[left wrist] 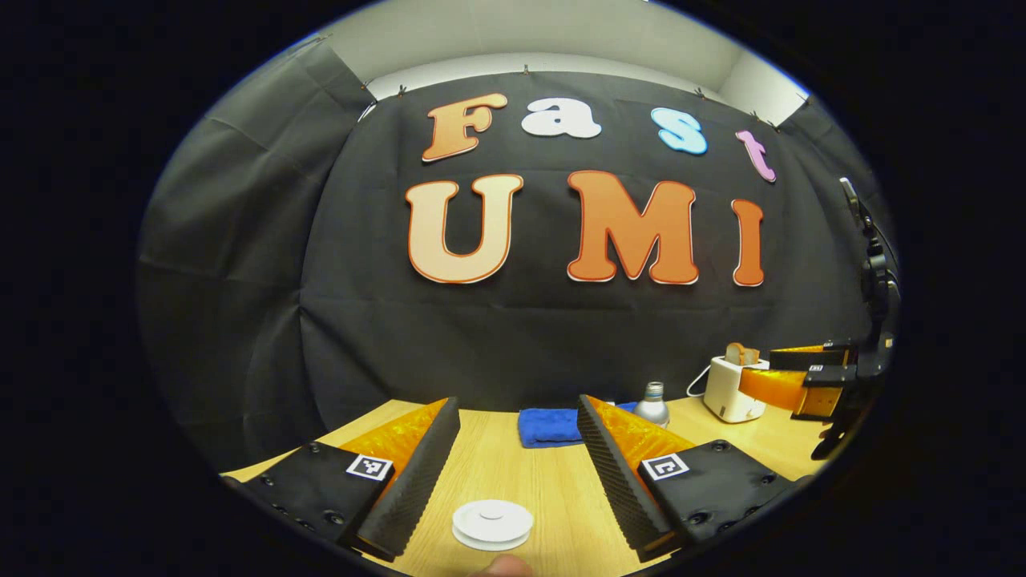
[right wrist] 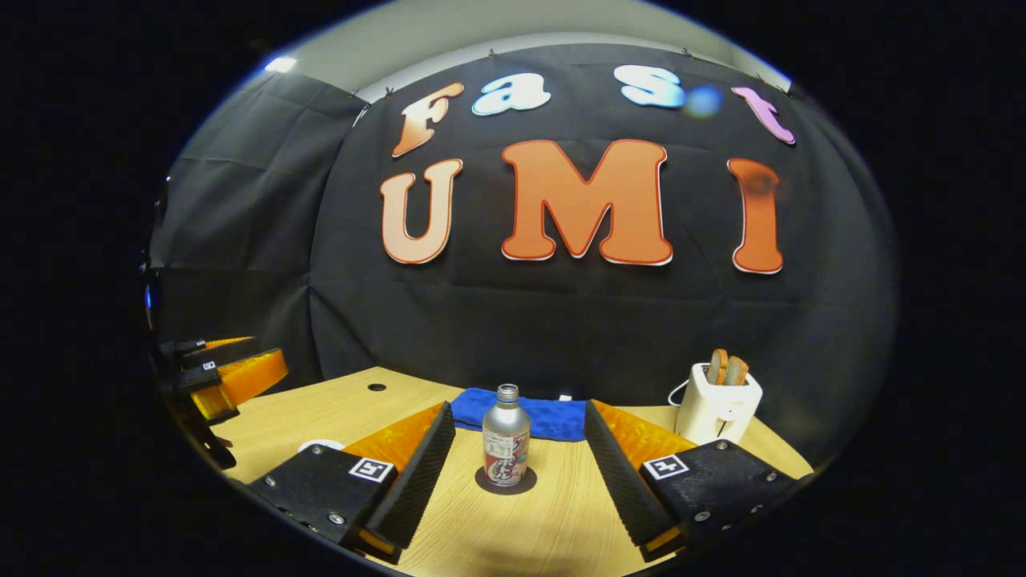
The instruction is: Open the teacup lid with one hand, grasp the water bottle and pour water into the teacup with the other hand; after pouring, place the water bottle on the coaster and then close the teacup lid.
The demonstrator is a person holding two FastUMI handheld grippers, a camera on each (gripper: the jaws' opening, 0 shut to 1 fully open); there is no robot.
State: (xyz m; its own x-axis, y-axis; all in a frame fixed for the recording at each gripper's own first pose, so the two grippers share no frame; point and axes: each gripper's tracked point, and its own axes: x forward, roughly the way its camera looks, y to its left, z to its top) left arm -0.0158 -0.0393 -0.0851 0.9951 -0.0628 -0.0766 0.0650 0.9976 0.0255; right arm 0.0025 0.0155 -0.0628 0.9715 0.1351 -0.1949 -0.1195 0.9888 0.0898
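In the left gripper view the left gripper [left wrist: 517,469] hangs low over the wooden tabletop [left wrist: 545,481] with its fingers released, spread wide and holding nothing. Between them, near the bottom of the view, sits the white teacup lid [left wrist: 492,524] — round, lying flat, knob upward, with bare wood on both sides between it and the finger pads. Whether a cup sits under it cannot be told from here. Beyond lies a folded blue cloth [left wrist: 549,426] close to the tabletop's far edge, against the black wall. At far right the right gripper [left wrist: 789,385] shows in the air, just in front of a white toaster [left wrist: 733,389] with bread in its slots.

In the right gripper view the right gripper [right wrist: 513,473] is likewise released, fingers wide apart and empty. The water bottle [right wrist: 506,437] stands centred in the gap, farther off than the fingertips — upright, long axis vertical, capped neck pointing up, resting on a dark round coaster [right wrist: 506,483]. Open wood lies on either side of it and in front. The blue cloth is just behind the bottle, the toaster to the right near the tabletop's far right edge. At far left the left gripper is in view above the tabletop's left edge.
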